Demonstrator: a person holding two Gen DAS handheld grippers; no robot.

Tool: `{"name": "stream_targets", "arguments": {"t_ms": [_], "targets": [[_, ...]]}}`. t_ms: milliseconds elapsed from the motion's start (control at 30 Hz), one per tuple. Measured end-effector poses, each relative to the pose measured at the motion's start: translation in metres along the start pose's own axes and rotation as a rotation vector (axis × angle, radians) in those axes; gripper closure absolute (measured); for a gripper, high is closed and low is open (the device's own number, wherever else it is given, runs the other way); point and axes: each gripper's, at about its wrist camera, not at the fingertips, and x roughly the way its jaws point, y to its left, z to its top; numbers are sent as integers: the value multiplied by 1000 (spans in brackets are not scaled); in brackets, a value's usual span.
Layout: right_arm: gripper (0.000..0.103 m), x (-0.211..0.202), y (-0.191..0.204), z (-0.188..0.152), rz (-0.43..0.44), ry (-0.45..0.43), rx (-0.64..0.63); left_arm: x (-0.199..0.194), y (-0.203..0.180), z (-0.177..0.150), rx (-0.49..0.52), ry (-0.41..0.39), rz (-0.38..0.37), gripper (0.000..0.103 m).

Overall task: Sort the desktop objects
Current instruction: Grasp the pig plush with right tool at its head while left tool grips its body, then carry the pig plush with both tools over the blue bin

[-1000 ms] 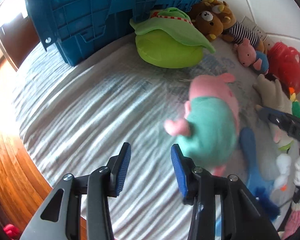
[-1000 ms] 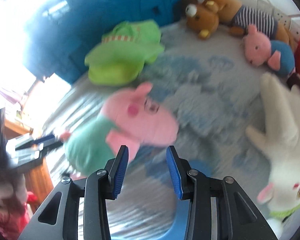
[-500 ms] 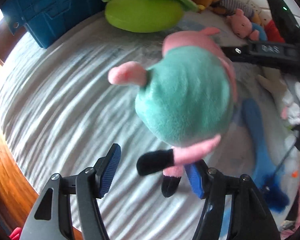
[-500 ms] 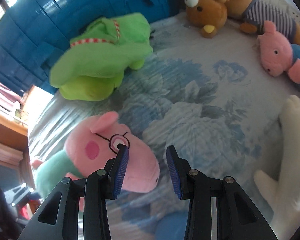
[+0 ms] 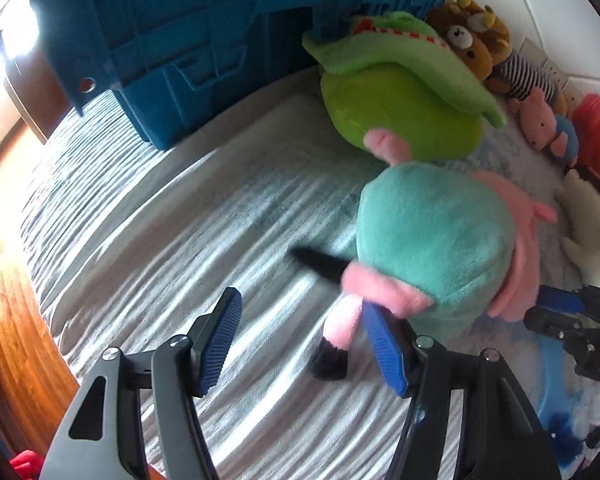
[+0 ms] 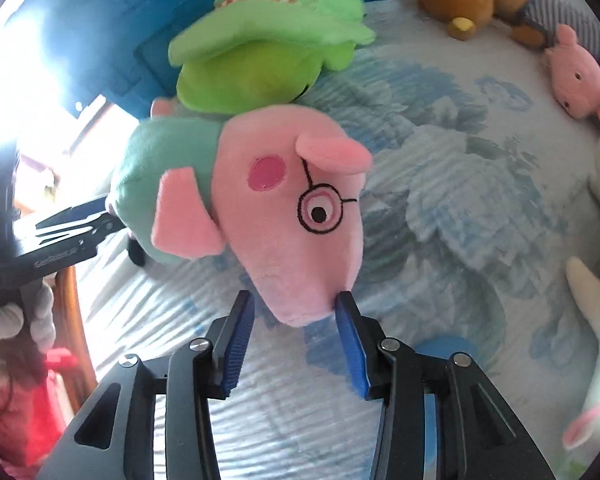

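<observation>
Flanking pig plush point(image 6: 284, 200) snout, right gripper point(image 6: 296, 320) fingers; contact seemingly unclear; left gripper point(image 5: 300, 336) released.

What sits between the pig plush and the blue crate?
The green plush does: it lies against the blue crate, directly beyond the pig plush whose snout sits between the right gripper fingers. To its left the striped bedcover runs bare up to the crate's wall.
</observation>
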Motion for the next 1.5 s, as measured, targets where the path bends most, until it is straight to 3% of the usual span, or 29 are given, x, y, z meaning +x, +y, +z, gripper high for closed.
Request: {"name": "stream_targets", "arguments": {"t_ms": [100,167,200,267,467,833,933,1067,1500], "targets": [[33,-2,0,1,-23,-15,-14,-19,-1,-8,2,-9,-60,36],[14,-4,1,2,-39,-25,-23,-30,-10,-13,17,-28,-99,19],[13,-4,1,2,-47,-30,-27,-30,-16,-13,26,-31,-115,18],[13,-6,1,3,-62,-41,-37,-33,-20,-10,43,-32,-142,17],[13,-10,2,5,-109,-71,-64,-4,-40,3,65,-13,-117,17],[13,16,13,22,-113,-128,-176,30,-52,20,110,-1,-215,17],[31,29,11,28,-118,-124,-168,34,-56,21,115,-10,-224,24],[36,21,10,27,-115,-163,-145,18,-59,23,136,-43,-217,32],[36,-86,58,25,-134,-341,-174,-99,-68,40,230,-219,-235,32]]}}
